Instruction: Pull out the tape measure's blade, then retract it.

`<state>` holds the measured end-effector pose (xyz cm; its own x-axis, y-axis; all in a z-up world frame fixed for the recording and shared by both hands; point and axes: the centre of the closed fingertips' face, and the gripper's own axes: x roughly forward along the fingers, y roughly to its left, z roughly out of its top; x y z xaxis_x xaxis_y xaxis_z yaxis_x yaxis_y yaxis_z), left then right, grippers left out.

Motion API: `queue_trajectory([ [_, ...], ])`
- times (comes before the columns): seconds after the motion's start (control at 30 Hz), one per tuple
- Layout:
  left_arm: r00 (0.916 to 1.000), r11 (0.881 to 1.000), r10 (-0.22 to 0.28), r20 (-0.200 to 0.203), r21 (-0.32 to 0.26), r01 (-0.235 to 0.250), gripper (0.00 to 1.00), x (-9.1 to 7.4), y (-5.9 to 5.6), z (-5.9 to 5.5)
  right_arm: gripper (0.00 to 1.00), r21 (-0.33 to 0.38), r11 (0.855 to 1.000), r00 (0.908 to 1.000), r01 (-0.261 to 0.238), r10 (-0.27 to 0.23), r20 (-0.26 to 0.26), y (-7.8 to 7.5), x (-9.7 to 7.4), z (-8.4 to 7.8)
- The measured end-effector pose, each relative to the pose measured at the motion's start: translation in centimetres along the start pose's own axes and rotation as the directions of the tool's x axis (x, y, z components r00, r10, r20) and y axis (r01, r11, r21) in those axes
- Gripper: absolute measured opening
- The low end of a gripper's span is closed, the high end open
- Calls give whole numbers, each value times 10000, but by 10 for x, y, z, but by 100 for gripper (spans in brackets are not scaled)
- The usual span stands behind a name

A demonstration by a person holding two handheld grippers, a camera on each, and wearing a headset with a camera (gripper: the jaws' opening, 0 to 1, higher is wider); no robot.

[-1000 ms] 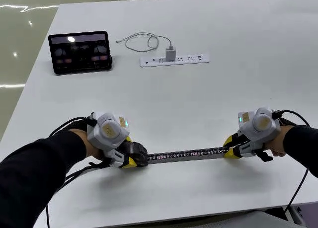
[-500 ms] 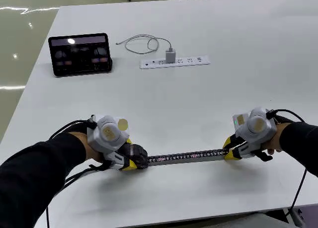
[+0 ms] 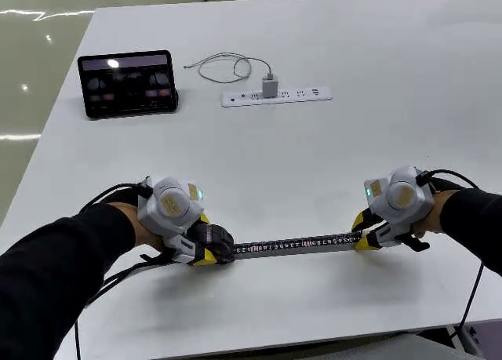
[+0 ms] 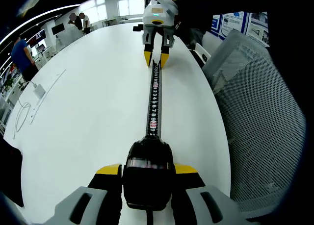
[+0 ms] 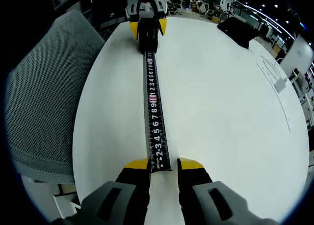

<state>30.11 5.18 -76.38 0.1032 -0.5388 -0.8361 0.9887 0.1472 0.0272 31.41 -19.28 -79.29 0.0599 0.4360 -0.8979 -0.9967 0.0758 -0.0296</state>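
— On the white table, where is the tape measure?
— Near the front edge. Its black body sits between the yellow tips of the left gripper, and they squeeze it on both sides.
— And the blade?
— It is out of the body and runs in a straight line along the table to the right gripper.
— Does that one hold it?
— Its two tips sit close on each side of the blade's end. One touches the edge. I cannot tell if they pinch it.
— What is farther back?
— A dark tablet stands up on the left. Near it lies a white power strip with a charger and a curly cable.
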Motion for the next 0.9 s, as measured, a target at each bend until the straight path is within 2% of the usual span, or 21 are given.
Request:
queue_trajectory([
  [0.03,10000,10000,11,-4,-2,-11,35,0,0,0,18,30,10000,10000,35,-35,42,-1,-1,1],
  [0.07,10000,10000,18,-26,-27,-18,35,0,0,0,22,230,9993,9995,302,-304,91,-5,-4,3],
  [0.13,10000,10000,21,-65,-1,-21,35,0,0,0,36,530,9977,9987,423,-438,261,-7,-7,7],
  [0.2,10000,10000,23,-83,8,-23,35,0,0,0,39,482,9979,9983,434,-451,363,-5,-9,9],
  [0.33,9999,10000,10,-116,4,-10,35,0,1,0,46,540,9972,9985,514,-524,176,-3,-9,5],
  [0.47,9997,10000,66,-235,-67,-68,35,0,1,-2,46,474,9977,9987,475,-484,181,-1,-11,4],
  [0.5,9989,9998,167,-428,-106,-172,37,0,3,-5,46,472,9978,9987,470,-478,179,0,-11,4],
  [0.57,9971,9982,529,-554,-259,-544,43,-1,9,-9,46,486,9977,9987,466,-474,159,1,-12,4],
  [0.67,9951,9957,757,-633,-484,-788,51,-5,14,-13,48,671,9970,9992,385,-393,105,3,-13,1],
  [0.73,9946,9936,809,-647,-739,-857,54,-7,17,-16,48,669,9972,9993,342,-353,154,5,-14,1],
  [0.9,9945,9914,848,-610,-950,-903,56,-13,16,-21,52,742,9966,9991,363,-379,200,7,-16,2],
])
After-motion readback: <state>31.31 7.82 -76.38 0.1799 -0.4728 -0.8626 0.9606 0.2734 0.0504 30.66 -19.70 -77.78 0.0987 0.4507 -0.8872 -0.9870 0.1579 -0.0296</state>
